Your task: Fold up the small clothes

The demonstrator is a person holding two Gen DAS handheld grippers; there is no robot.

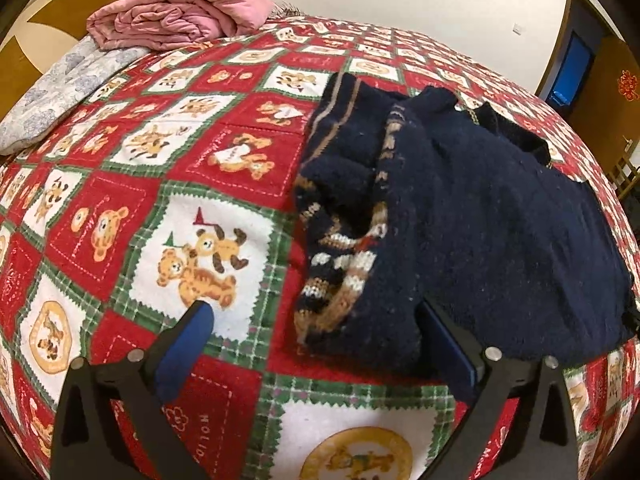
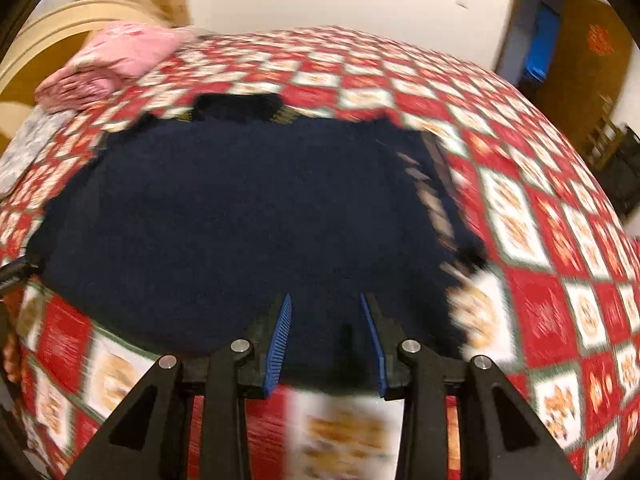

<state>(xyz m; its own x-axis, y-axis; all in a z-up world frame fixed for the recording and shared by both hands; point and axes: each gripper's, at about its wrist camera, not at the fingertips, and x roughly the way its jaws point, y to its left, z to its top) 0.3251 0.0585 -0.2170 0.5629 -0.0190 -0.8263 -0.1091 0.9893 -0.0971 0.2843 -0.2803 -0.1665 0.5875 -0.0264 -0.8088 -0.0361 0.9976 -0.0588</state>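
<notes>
A small navy knitted sweater (image 1: 492, 216) with tan and white patterned bands lies on the red teddy-bear quilt (image 1: 168, 168), its left sleeve folded over the body. My left gripper (image 1: 316, 312) is open wide at the sweater's near left corner; its right finger (image 1: 448, 344) touches the hem, the left finger (image 1: 188, 344) stands over bare quilt. In the blurred right wrist view the sweater (image 2: 240, 216) fills the middle. My right gripper (image 2: 326, 304) is open, its blue pads over the near hem, holding nothing.
A folded pink blanket (image 1: 180, 12) and a grey-white cloth (image 1: 60, 92) lie at the bed's far left by the headboard. A wooden door (image 1: 600, 80) and dark furniture stand beyond the bed's right edge. The quilt (image 2: 540, 240) extends right of the sweater.
</notes>
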